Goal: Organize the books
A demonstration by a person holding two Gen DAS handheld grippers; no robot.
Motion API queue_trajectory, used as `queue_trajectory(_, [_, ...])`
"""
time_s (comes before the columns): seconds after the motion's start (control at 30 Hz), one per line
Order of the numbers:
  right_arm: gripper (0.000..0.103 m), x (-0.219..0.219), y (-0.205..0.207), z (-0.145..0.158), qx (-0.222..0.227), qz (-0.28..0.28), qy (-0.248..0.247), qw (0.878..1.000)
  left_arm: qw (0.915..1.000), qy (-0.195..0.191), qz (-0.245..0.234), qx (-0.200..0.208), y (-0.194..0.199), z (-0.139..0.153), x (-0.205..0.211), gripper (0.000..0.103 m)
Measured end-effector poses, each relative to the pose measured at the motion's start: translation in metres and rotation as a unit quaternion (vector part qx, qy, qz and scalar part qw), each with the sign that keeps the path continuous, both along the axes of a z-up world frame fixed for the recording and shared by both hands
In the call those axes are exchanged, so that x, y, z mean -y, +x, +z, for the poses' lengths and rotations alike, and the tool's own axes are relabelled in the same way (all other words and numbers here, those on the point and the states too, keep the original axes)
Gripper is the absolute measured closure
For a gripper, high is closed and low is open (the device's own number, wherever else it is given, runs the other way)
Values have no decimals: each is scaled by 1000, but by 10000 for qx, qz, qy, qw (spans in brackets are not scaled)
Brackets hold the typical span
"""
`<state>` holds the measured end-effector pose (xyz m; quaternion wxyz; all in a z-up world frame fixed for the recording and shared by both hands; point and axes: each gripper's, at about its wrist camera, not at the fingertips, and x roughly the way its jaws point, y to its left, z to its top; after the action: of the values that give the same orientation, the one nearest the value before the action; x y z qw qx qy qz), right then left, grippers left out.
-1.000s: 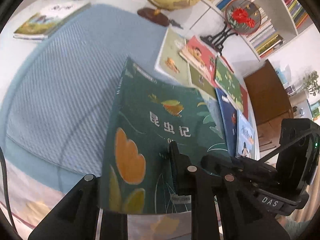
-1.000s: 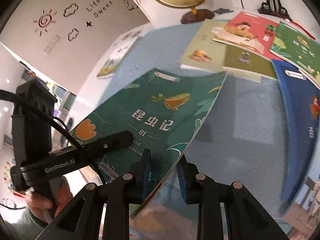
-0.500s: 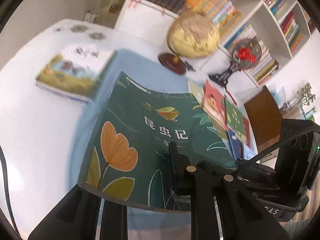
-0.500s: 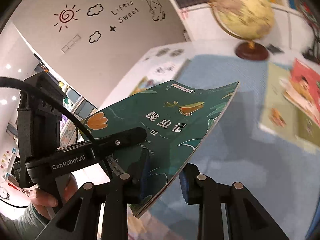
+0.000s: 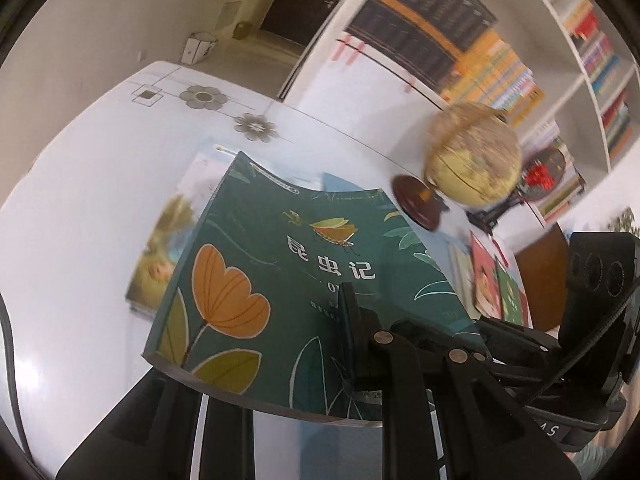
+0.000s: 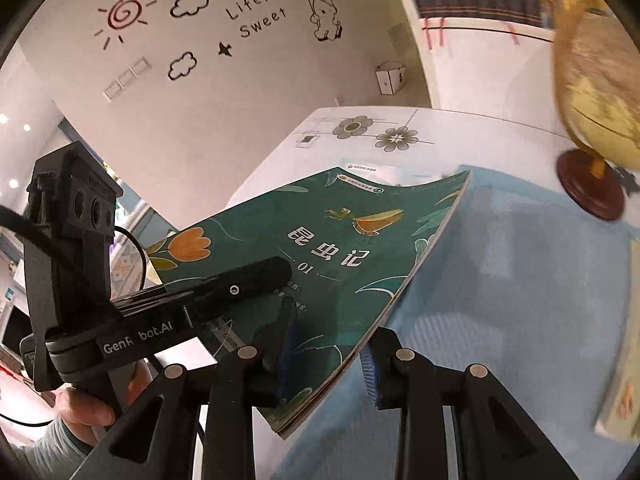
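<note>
Lifted higher than a second ago, the green book (image 5: 304,280), orange flower and white title on its cover, hangs above the white table (image 5: 80,240), nipped at its near edge by the left gripper (image 5: 256,344). From the right wrist, the book (image 6: 340,264) sags between the right gripper (image 6: 328,364)'s fingers, which pinch its near corner, with the globe (image 6: 600,92) far right.

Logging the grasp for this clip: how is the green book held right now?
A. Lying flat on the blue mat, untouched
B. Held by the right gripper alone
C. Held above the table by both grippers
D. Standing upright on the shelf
C: the green book is off the table, with the left gripper clamping its near edge and the right gripper closed on the corner beside it.
</note>
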<state>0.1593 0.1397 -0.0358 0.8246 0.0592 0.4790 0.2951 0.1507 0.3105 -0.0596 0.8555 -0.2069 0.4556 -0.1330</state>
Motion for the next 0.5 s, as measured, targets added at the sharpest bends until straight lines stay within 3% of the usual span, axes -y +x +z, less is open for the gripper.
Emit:
queue_trajectory(0.1, [75,-15,20,-10,26,-16,-179,9998,9995,-269,100,-151,23,-19,-17,86])
queue_trajectory(0.23, [74,-18,47,-31,-271,-149,-130,9994,9975,-618,71,-325,41,-41,-29,85])
queue_trajectory(0.3, [74,-17,55,-39,-422,-227,-58,9988,9962,-745,-1,-460,46,-50,-31,79])
queue_trajectory(0.4, [74,-14,60,-50,-531,-314,-107,9980,9893,-1072,-137,-979,51,-67,-38,74])
queue_trajectory(0.5, [74,-13,62,-66,-762,-322,-39,9966,9844,-1146,-141,-1330,48,-78,-49,73])
